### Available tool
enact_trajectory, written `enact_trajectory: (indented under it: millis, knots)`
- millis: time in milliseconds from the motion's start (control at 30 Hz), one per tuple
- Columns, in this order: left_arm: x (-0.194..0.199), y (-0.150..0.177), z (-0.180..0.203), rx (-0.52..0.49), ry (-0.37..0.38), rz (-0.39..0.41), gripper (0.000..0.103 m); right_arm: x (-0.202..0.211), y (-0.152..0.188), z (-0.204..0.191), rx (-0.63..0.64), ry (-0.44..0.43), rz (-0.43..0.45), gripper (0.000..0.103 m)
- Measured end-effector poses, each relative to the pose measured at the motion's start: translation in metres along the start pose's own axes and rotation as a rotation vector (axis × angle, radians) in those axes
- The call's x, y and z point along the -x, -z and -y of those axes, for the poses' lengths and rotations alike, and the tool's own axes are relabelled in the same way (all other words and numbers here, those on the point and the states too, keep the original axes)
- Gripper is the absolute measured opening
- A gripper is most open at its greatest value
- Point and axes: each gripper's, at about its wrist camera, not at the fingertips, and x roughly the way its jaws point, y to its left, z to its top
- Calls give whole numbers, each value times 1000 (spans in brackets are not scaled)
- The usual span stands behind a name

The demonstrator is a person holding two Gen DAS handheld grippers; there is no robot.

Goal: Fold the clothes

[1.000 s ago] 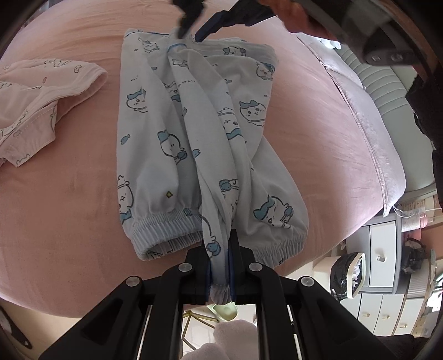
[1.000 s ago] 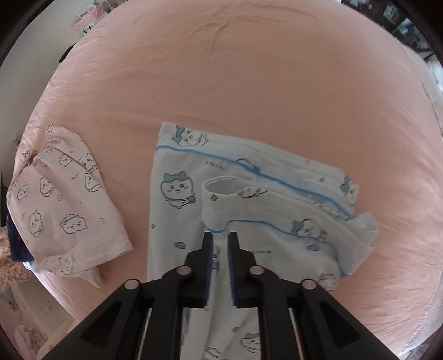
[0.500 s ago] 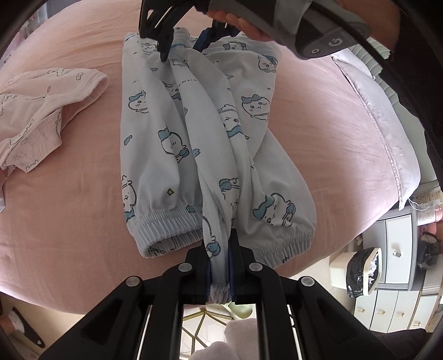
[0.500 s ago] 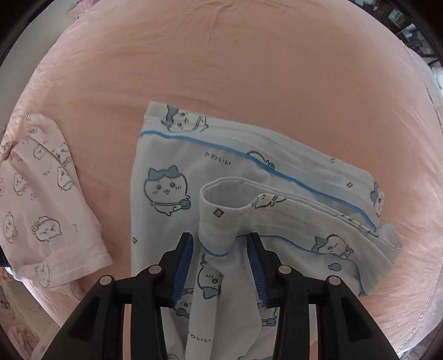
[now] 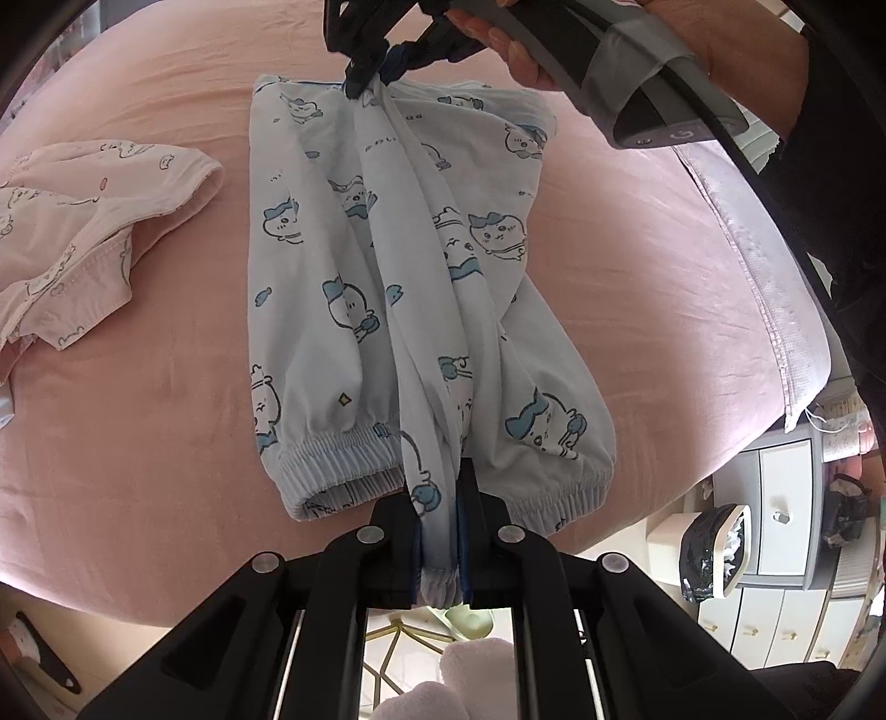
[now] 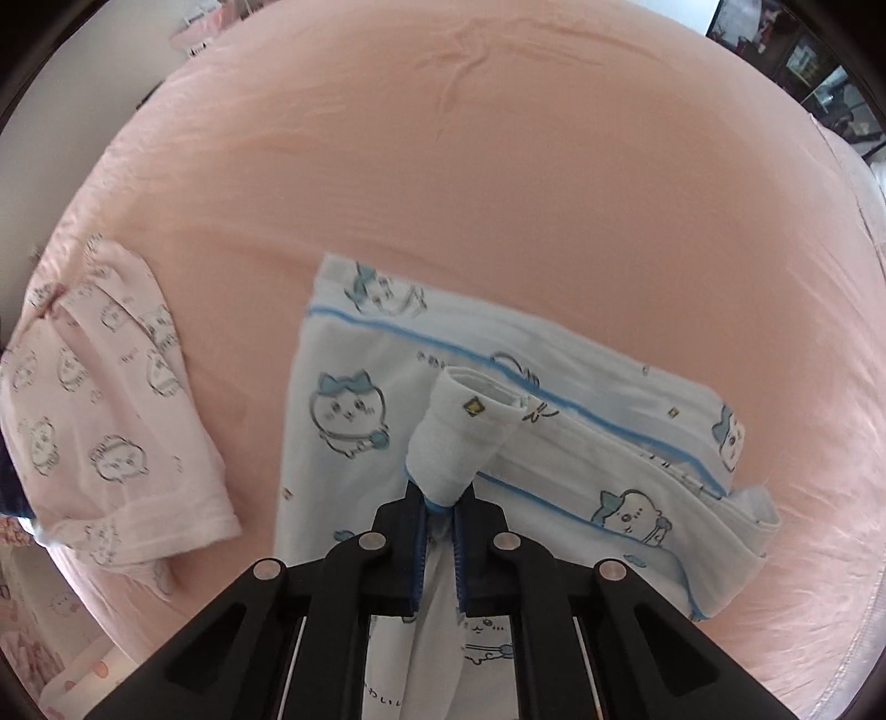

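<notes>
Left wrist view: pale blue pyjama trousers (image 5: 398, 288) w/ cartoon print lie lengthwise on the pink bed (image 5: 637, 266), elastic cuffs at the near end, just above the gripper. Left gripper (image 5: 440, 531) is clamped narrow on a raised ridge of fabric running down the middle of the trousers, cloth pinched between its blue pads. At the far end, right gripper (image 5: 382, 61) pinches the same ridge near the waistband; jaws closed on cloth. A hand (image 5: 498, 44) holds its grey handle at top right. Pink printed garment (image 5: 88, 221) lies crumpled to the left, apart from the trousers. Beyond the bed edge, lower right: white drawers (image 5: 786, 526) and a small bin w/ dark liner (image 5: 714, 554).

Right wrist view: trousers (image 6: 354, 421) seen from the waistband end, blue piping along the seam, spread on the bed (image 6: 498, 194). Right gripper (image 6: 440, 512) is closed narrow on a bunched fold of fabric that stands up as a short roll just past its tips. Pink garment (image 6: 111, 421) sits to the left near the bed edge, not touching the trousers. View slightly blurred.
</notes>
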Motion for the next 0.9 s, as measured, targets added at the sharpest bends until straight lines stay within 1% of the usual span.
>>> enact_trajectory:
  millis: [167, 367, 500, 667, 767, 800, 867, 900]
  knots:
    - [7, -2, -14, 27, 10, 19, 8, 18, -8, 6, -17, -25, 58, 5]
    - [7, -4, -31, 71, 20, 16, 8, 28, -10, 0, -28, -53, 106, 5]
    - [7, -6, -39, 89, 10, 20, 8, 35, -11, -5, -31, -69, 141, 5]
    - [8, 6, -44, 119, 0, 23, 8, 32, -11, -12, 0, -86, 167, 5]
    - [8, 12, -48, 135, -12, 25, 8, 34, -10, -14, 28, -79, 186, 5]
    - [7, 13, -51, 144, -14, 24, 8, 35, -13, -20, 31, -83, 194, 5]
    - [5, 14, -54, 146, -28, 14, 8, 36, -24, -45, 26, -100, 212, 5]
    - [4, 15, -54, 139, -40, 10, 8, 36, -24, -47, 24, -99, 221, 5]
